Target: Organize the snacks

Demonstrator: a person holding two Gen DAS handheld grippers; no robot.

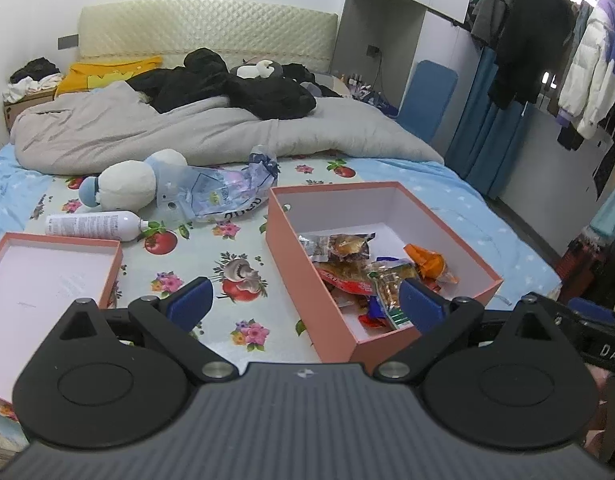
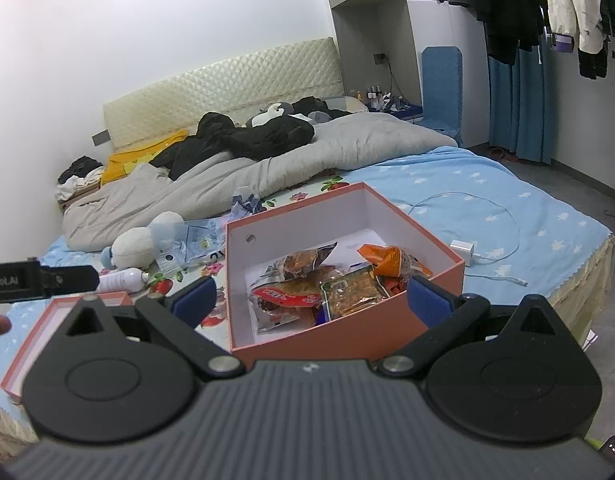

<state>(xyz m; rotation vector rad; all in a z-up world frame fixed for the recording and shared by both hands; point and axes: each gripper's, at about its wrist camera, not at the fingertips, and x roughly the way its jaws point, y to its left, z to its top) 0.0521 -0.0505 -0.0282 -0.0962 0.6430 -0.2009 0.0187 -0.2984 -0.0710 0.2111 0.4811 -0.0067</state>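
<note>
A pink box (image 1: 291, 248) stands open on the bed and holds several snack packets (image 1: 359, 268). It also shows in the right wrist view (image 2: 347, 328), with the snack packets (image 2: 327, 280) inside. Its pink lid (image 1: 47, 276) lies upside down to the left, also in the right wrist view (image 2: 31, 356). My left gripper (image 1: 303, 306) is open and empty, hovering over the box's near left wall. My right gripper (image 2: 311, 300) is open and empty above the box's near edge.
On the floral sheet lie a white bottle (image 1: 91, 225), a plush toy (image 1: 127, 186) and a crumpled clear bag (image 1: 223, 190). A grey duvet (image 1: 187, 132) with black clothes covers the far bed. A white charger and cable (image 2: 467, 250) lie right of the box.
</note>
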